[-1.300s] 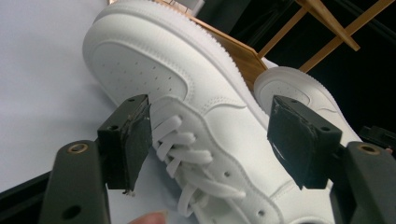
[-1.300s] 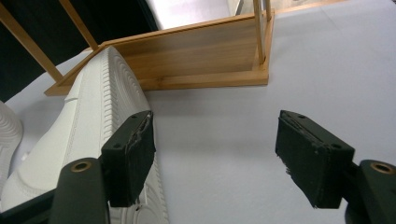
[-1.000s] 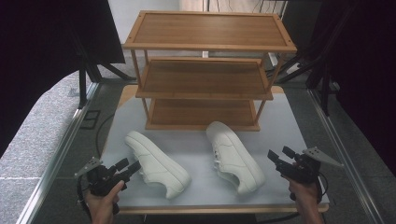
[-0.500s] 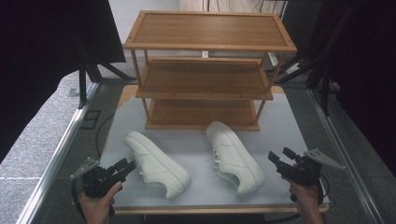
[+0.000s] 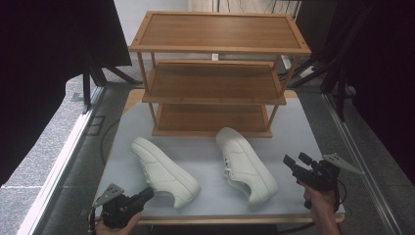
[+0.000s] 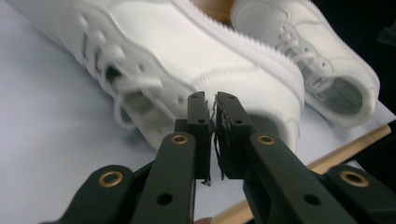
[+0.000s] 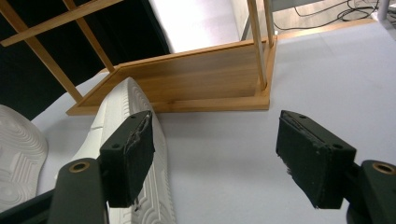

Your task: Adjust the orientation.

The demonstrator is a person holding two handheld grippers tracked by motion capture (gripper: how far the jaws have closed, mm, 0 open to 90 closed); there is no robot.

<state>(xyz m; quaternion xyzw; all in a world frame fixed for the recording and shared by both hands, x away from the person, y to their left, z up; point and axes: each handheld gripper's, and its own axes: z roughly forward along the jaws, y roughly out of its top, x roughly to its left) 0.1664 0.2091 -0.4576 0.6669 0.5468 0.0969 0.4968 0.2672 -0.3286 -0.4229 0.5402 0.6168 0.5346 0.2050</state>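
Shoes lie on the worktop (image 5: 303,127) before the rack (image 5: 215,73): left shoe (image 5: 164,169) and right shoe (image 5: 244,164) run diagonally, toes toward you. Your left gripper (image 5: 147,194) jaws together, right gripper (image 5: 296,160) jaws apart.

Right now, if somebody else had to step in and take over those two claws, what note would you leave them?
Left claw: shut, empty, near the table's front edge, close to the left shoe.
Right claw: open, empty, right of the right shoe.
Both shoes lie on the table in front of the rack.
Done: nothing; all three shelves are bare.
Left, probably: grip each shoe and set it on a shelf.
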